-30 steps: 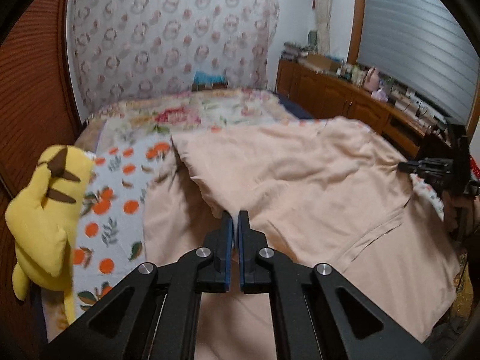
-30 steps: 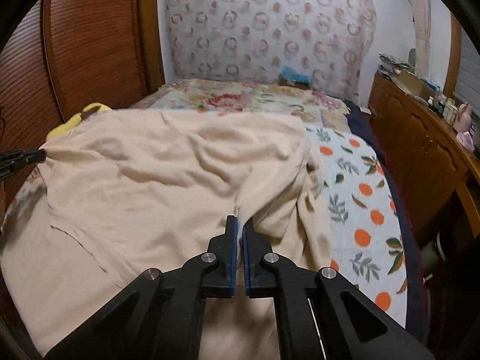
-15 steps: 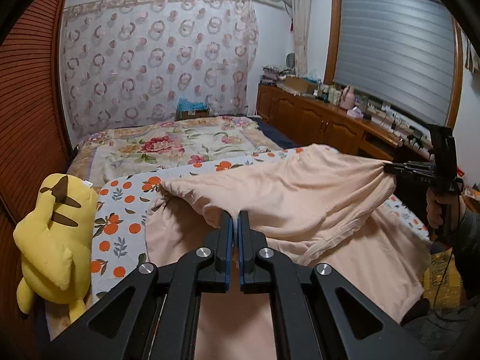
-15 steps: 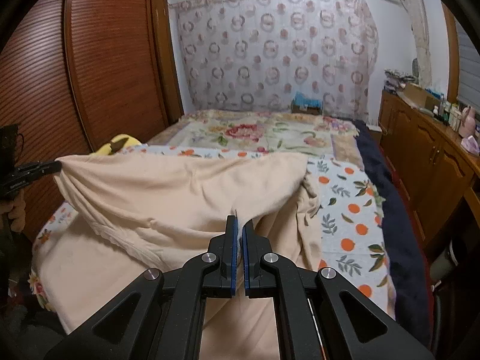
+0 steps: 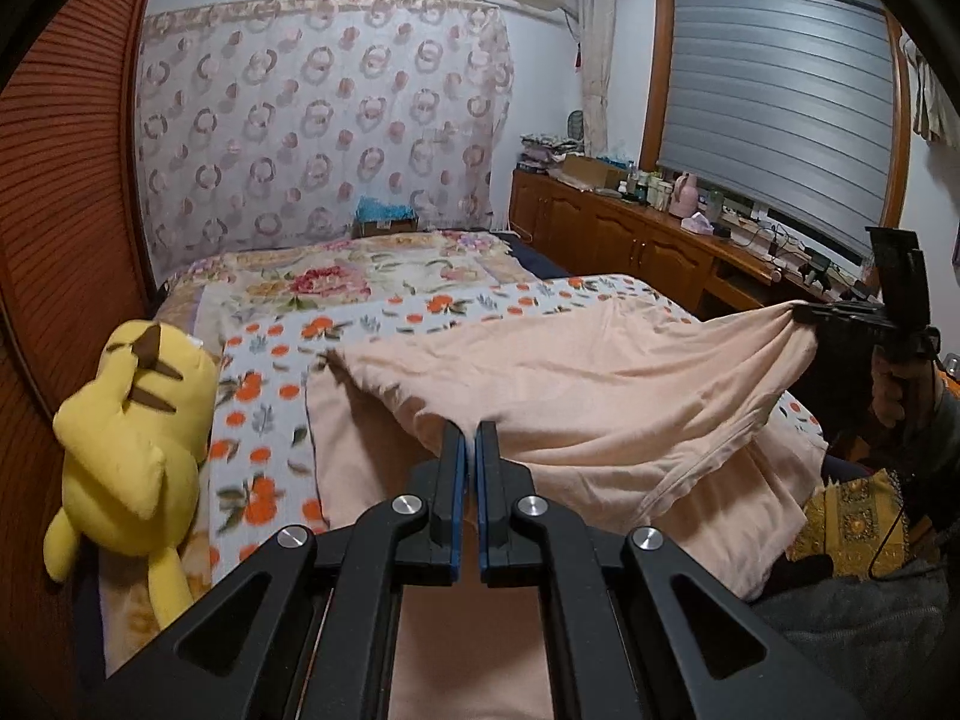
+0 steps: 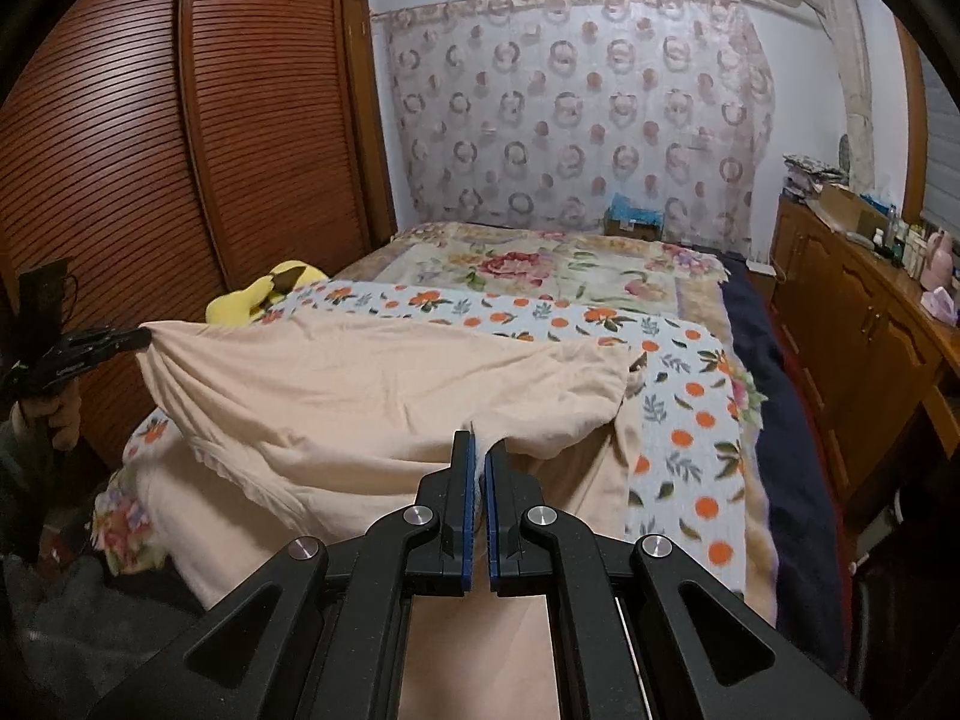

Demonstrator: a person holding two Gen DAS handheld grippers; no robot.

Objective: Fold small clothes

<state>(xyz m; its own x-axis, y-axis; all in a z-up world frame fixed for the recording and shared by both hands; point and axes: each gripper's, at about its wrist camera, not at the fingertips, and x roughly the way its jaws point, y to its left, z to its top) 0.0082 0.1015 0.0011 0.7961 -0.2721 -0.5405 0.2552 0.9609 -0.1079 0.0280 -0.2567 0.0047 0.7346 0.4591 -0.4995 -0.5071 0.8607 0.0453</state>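
Two handheld grippers lift a peach garment (image 5: 600, 384) above a bed (image 6: 690, 396).

The left gripper (image 5: 471, 438) and right gripper (image 6: 478, 450) each pinch its upper edge, stretching it taut; its lower part lies on the orange-print sheet beside a yellow plush toy (image 5: 129, 444).

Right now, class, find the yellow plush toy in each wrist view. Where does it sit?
Left wrist view: yellow plush toy fills the left edge, beside the orange-print sheet.
Right wrist view: only its top peeks out left of centre, behind the peach garment.
Shared landmark: ring-patterned curtain.
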